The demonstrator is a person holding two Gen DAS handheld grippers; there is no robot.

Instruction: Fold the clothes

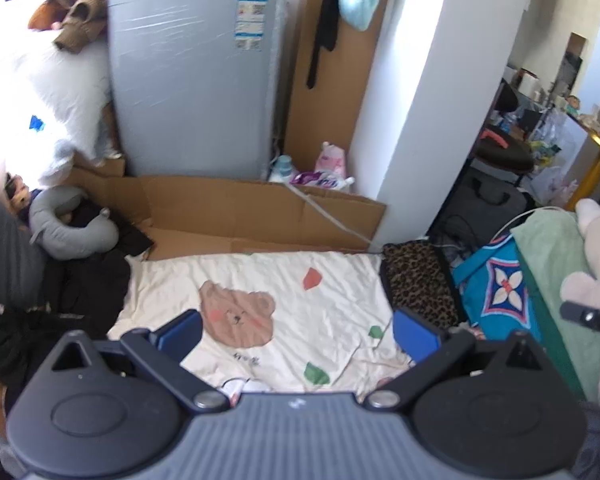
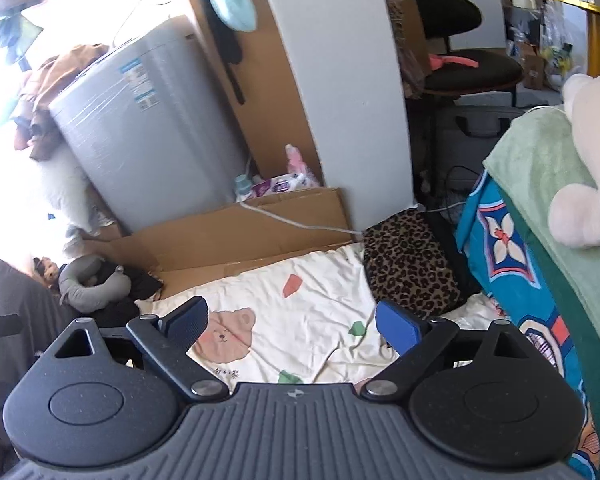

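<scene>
So, left gripper (image 1: 298, 334): your jaws stand wide apart with nothing between the blue pads; they hang above the cloth, not touching it.
Right gripper (image 2: 292, 326): the same, jaws spread wide and empty, poised over the same cloth.
Clothes to fold: the nearest candidate is the cream bear-print cloth (image 1: 260, 292), spread flat directly ahead of and below both sets of jaws; whether it is a garment or bedding you cannot tell from these views.
Other fabric: a leopard-print piece (image 1: 418, 280) lies just beyond the right pad of each gripper, touching the cream cloth's edge; a dark heap of clothing (image 1: 88, 280) lies off the left pad.
Risk, wrong pick: closing near the right-hand edge could pinch leopard print together with the cream cloth, because the two overlap there.
Risk, shallow grip: the cream cloth lies flat and lightly creased, so jaws that close from above may skim it and come up empty; aim for an edge or a raised wrinkle.
Risk, snag: a white cable (image 1: 332, 216) runs across the cardboard (image 1: 220, 208) beyond the far edge of the cloth; a long pull forward could drag fabric onto it.
Risk, uneven lift: if your two grippers take hold at different depths, the fold will likely skew.
Risk, crowding: a teal patterned blanket (image 2: 512, 256) hangs close off the right gripper's outer side, so a wide swing there may catch it.
</scene>
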